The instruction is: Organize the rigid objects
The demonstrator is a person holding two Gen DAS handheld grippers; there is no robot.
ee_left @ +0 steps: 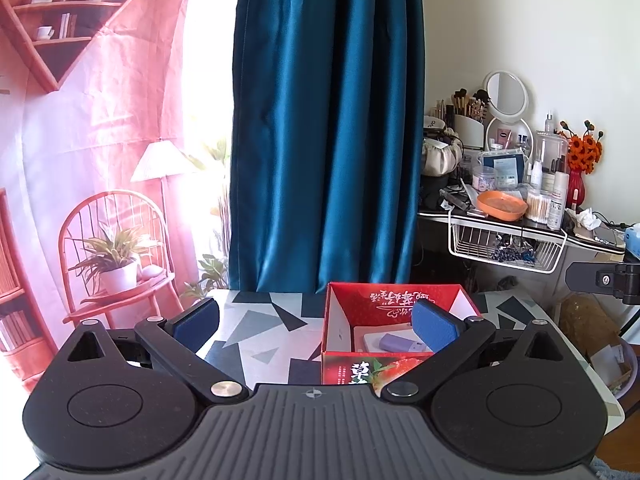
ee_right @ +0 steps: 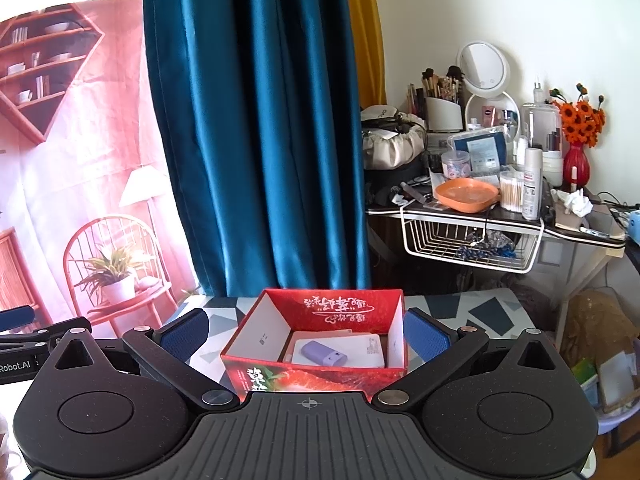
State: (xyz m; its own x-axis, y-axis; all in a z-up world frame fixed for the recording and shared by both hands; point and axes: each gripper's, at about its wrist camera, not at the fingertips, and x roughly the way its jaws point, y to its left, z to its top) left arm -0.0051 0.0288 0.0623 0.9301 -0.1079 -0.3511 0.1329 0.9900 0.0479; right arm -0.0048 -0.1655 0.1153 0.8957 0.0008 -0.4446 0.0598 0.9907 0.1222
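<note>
Red box (ee_right: 316, 336) is sitting on the patterned table (ee_left: 256, 320), holding a purple device (ee_right: 322, 353); both the left gripper (ee_left: 316, 322) and right gripper (ee_right: 306, 330) are gaping empty; advancing might shove the light box.

Teal curtain (ee_left: 328, 120) (cluttered vanity (ee_right: 500, 216) beside)

The near wall of the red box (ee_right: 316, 378) is being cut off by the right tongs' (ee_right: 306, 332) body, and in the left wrist view its near right corner is being covered by a blue pad (ee_left: 436, 328). The white items (ee_right: 360, 350) under the purple object (ee_right: 324, 353) are being partly hidden; their kind cannot be told. The table's (ee_left: 256, 320) near edge is being hidden.
</note>
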